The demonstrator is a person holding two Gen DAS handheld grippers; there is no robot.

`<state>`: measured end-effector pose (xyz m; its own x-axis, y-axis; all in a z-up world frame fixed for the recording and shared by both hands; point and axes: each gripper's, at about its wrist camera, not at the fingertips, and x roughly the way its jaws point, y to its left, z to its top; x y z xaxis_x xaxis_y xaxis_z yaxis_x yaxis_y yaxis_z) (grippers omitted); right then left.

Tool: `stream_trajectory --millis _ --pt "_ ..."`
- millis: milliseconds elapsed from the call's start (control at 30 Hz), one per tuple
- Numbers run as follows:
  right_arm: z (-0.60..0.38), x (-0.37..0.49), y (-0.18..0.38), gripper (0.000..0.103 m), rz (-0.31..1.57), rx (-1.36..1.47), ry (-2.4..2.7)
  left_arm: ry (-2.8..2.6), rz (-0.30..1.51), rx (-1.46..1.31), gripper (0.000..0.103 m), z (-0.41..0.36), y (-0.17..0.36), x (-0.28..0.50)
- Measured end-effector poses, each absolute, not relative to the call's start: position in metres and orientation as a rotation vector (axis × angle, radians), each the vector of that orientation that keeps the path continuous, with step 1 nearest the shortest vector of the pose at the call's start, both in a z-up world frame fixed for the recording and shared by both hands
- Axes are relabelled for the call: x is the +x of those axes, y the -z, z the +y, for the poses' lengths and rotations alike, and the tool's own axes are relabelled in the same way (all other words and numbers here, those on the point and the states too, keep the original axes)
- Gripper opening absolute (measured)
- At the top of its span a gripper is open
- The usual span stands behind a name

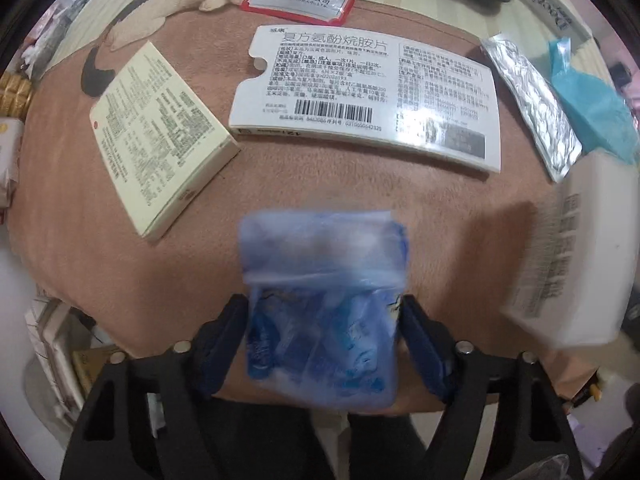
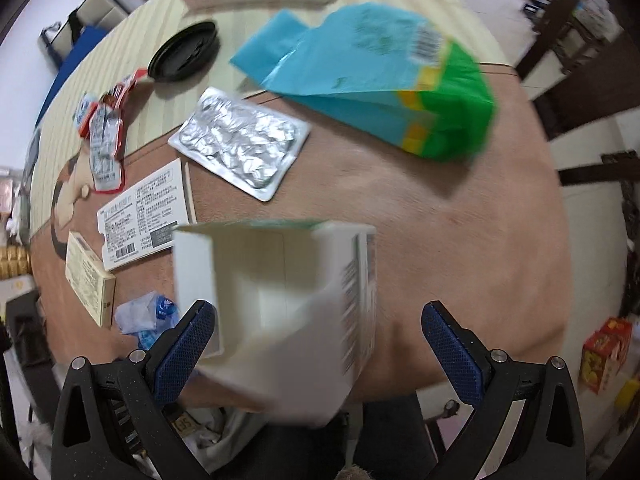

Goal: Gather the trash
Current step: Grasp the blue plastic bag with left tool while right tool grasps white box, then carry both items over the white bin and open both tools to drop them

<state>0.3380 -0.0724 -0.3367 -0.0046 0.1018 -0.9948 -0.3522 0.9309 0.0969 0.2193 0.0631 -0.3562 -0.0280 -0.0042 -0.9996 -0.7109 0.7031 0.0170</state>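
- Left claw [image 1: 324, 332] clamped on crumpled blue-and-clear plastic wrapper [image 1: 322, 312], lifted over brown bench [image 1: 320, 192].
- Right claw [image 2: 318, 344] apart; blurred open white carton [image 2: 276, 300] between fingers, grip unclear.
- Left to collect: white medicine card [image 1: 368, 96] 12 o'clock, cream box [image 1: 160, 136] 10, foil blister [image 2: 240, 142], blue-green pouch [image 2: 380, 76] 1 o'clock.

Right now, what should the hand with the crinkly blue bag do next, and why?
Probably carry it off the table toward wherever the trash goes. The left gripper looks closed on the blue plastic bag, both fingers pressing its sides, so the grab seems done. The white medicine box and cream box lie ahead for later. The right gripper is open; a blurred white carton sits between its fingers.
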Motion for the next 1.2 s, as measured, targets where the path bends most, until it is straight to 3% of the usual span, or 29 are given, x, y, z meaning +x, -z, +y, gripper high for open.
stream_trajectory --millis 67,167,300,333,367,400,467,533,733,967,1200 --pt "-0.066 0.339 0.343 0.103 1.555 -0.24 -0.383 -0.639 1.476 -0.622 0.051 0.064 0.348 0.214" --pt "-0.067 0.339 0.338 0.103 1.561 -0.201 -0.434 -0.671 1.461 -0.635 0.037 0.067 0.336 0.204" --pt "-0.069 0.342 0.333 0.101 1.556 -0.154 -0.456 -0.701 1.431 -0.645 0.028 0.067 0.323 0.184" --pt "-0.07 0.343 0.333 0.089 1.553 -0.145 -0.458 -0.703 1.423 -0.641 0.026 0.066 0.32 0.178" --pt "-0.072 0.344 0.332 0.064 1.555 -0.143 -0.455 -0.706 1.414 -0.635 0.024 0.065 0.317 0.172" --pt "-0.072 0.345 0.335 0.052 1.568 -0.141 -0.452 -0.708 1.406 -0.632 0.024 0.063 0.314 0.165" --pt "-0.075 0.35 0.339 0.015 1.583 -0.112 -0.45 -0.707 1.383 -0.627 0.02 0.061 0.304 0.154" --pt "-0.082 0.348 0.337 0.008 1.561 -0.109 -0.456 -0.709 1.358 -0.609 0.02 0.06 0.297 0.142" --pt "-0.102 0.327 0.311 0.001 1.505 -0.067 -0.501 -0.692 1.283 -0.584 0.02 0.045 0.267 0.105" --pt "-0.125 0.275 0.285 0.001 1.452 -0.078 -0.549 -0.665 1.211 -0.576 0.02 0.007 0.252 0.048" --pt "-0.163 0.203 0.285 0.001 1.48 -0.151 -0.657 -0.696 1.205 -0.658 0.02 -0.009 0.287 0.028"
